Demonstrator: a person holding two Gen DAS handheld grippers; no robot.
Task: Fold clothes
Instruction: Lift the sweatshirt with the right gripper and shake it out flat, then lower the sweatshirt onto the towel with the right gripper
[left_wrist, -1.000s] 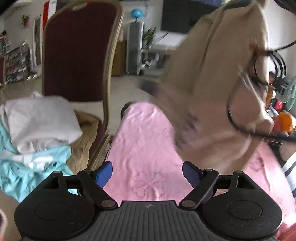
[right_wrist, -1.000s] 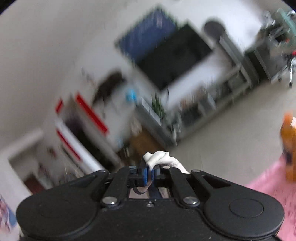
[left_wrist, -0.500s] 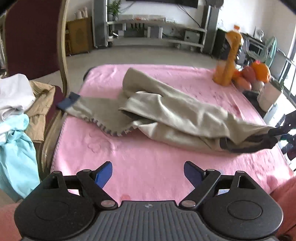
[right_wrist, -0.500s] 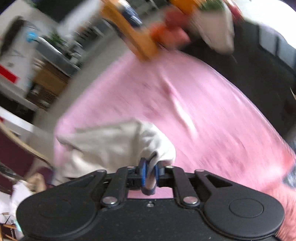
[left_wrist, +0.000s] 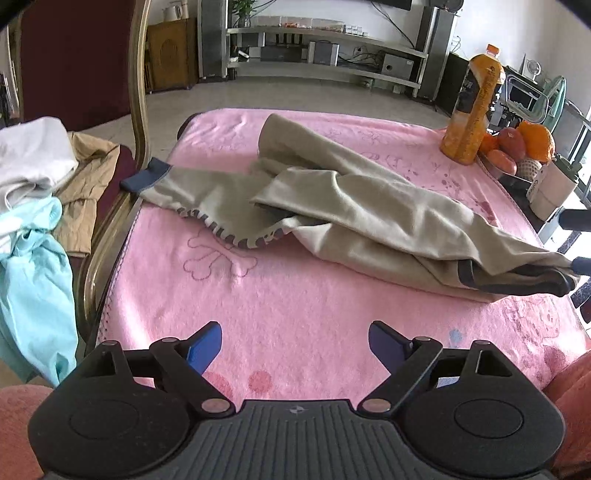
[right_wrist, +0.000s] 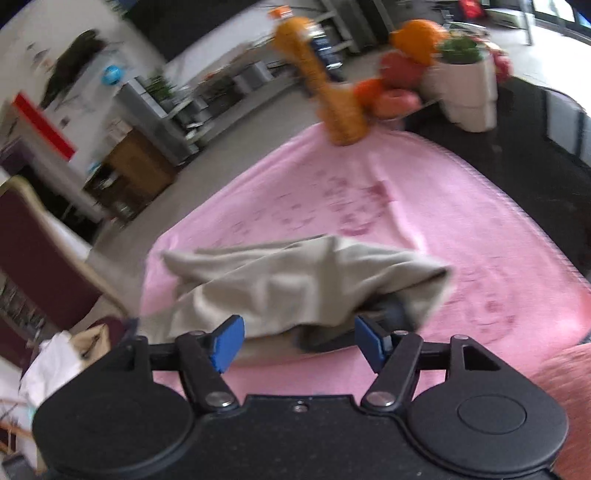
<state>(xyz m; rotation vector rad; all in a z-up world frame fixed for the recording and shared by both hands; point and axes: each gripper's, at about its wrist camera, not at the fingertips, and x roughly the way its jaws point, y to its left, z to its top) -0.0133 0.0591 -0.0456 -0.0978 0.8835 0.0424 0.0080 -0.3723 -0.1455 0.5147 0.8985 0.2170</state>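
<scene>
Dropped from mid-air, garment (left_wrist: 369, 206) now lies crumpled across the pink blanket (left_wrist: 295, 302); left gripper (left_wrist: 295, 343) hovers spread wide before it, empty. Right gripper (right_wrist: 299, 343) has just been opening, pads off the garment's (right_wrist: 295, 284) hem.

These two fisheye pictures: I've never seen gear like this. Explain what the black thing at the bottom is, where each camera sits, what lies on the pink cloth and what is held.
The black thing is a hand-held gripper with two blue-tipped fingers; a person carries one in each hand, and a camera on each looks forward along its fingers. One picture is from the left gripper, the other from the right gripper.

On the pink blanket lies a crumpled beige garment with dark trim. An orange drink bottle and fruit stand at the far edge. More clothes are piled on a chair at the left.

Nothing is held. The left jaws stand wide over bare blanket. The right jaws have just been opening, with the garment's edge loose between them.
</scene>
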